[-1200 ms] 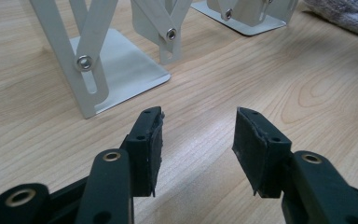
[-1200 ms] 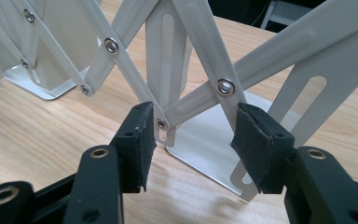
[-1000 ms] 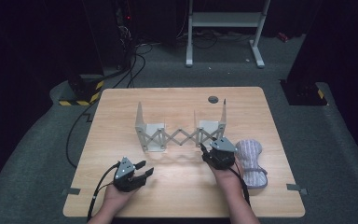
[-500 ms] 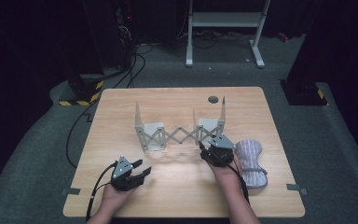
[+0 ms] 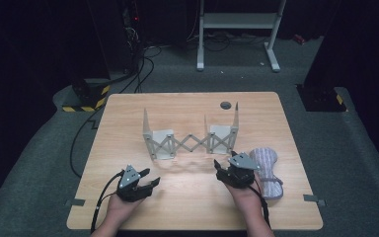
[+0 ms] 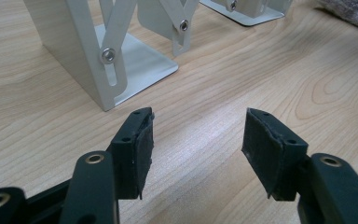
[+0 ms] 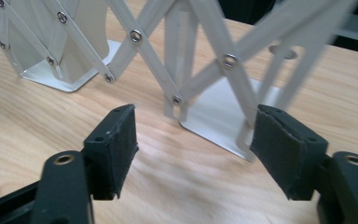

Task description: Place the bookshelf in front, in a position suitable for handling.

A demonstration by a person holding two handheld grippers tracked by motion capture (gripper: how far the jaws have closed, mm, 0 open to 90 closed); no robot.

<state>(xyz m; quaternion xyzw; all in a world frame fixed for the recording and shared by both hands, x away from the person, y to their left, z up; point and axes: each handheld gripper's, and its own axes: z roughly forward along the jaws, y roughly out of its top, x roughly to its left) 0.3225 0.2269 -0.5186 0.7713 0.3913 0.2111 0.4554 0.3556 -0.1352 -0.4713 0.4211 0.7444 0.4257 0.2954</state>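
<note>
Scissor rack (image 7: 186,70) just beyond right gripper (image 7: 193,140), jaws opening, seemingly untouched

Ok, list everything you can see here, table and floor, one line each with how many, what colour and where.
Expanding rack: one, pale grey metal, two end plates joined by a scissor lattice, standing mid-table.
Cloth: one, pale striped, lying near the table's right edge, beside the right gripper.
Table: one, light wood, with a dark round hole near its far edge.
Tape strips: two, grey, at the near corners.
Frame on feet: one, white, on the floor beyond the table.
Cables: several, black, on the floor at far left.
Hazard-striped base: one, yellow and black, on the floor left of the table.
Left gripper: one, black, open, nothing between the jaws, near left.
Right gripper: one, black, open, nothing between the jaws, just before the rack's right end.
</note>
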